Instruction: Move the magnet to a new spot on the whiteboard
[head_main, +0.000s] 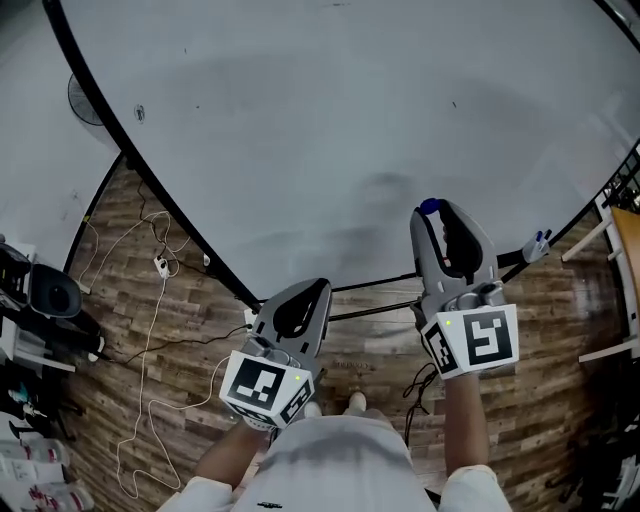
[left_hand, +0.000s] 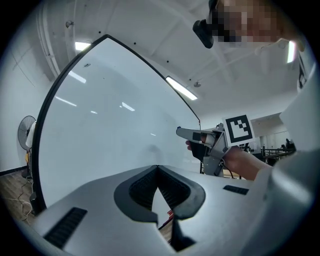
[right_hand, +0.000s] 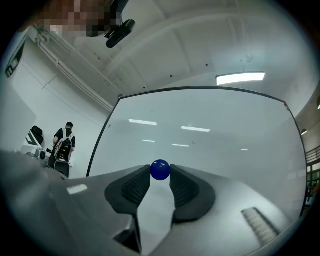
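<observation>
No legible txt, nos. or brands anywhere. Only b/w square code marks, on near ends of left gripper (head_main: 305, 300) & right gripper (head_main: 445, 215).

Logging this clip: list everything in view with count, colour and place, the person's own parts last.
whiteboard: one, white with a black frame, ahead of both grippers
magnet: one, blue and round, between the right gripper's jaw tips
fan: one, pale, left of the board
cables: several, white, on the floor at left
floor: brown wood planks, below the board
bystander: one, dark top and backpack, far left in the right gripper view
left gripper: one, grey, jaws together, nothing between them
right gripper: one, grey, jaws closed on the magnet, close to the board
</observation>
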